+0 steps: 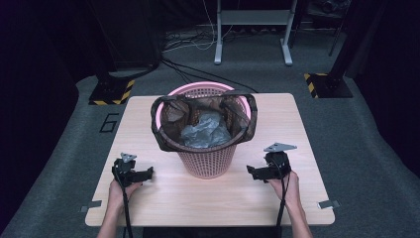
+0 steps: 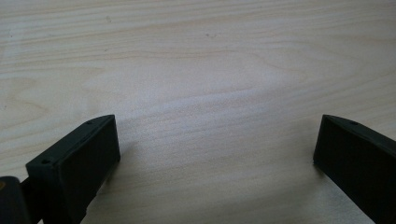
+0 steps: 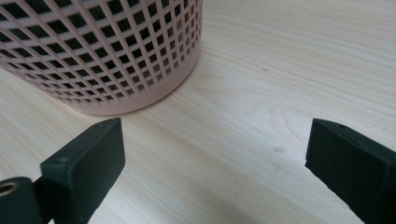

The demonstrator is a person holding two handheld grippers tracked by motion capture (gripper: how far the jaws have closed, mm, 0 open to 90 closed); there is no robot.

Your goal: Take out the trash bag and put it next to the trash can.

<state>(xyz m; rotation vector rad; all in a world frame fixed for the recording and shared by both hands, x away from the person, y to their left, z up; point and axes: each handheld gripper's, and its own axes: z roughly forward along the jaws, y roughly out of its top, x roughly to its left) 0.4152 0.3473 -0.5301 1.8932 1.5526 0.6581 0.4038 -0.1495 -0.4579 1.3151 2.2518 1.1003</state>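
A pink lattice basket (image 1: 208, 161) stands upright at the middle of the wooden table (image 1: 297, 119). A dark bin bag (image 1: 171, 144) lines it, its edge folded over the rim, with crumpled grey plastic (image 1: 205, 130) inside. My left gripper (image 1: 148, 173) rests low on the table to the basket's left, open, with bare wood between its jaws (image 2: 217, 140). My right gripper (image 1: 250, 171) sits to the basket's right, also open and holding nothing. In the right gripper view the basket's wall (image 3: 107, 51) is close ahead on the left, and the gripper (image 3: 215, 144) is over bare wood.
Small metal clips (image 1: 329, 204) (image 1: 90, 206) sit at the table's near corners. Beyond the table are a grey stand's legs (image 1: 252, 34), floor cables (image 1: 198, 72) and black-and-yellow striped bases (image 1: 324, 84) (image 1: 113, 93). Bare table lies in front of the basket.
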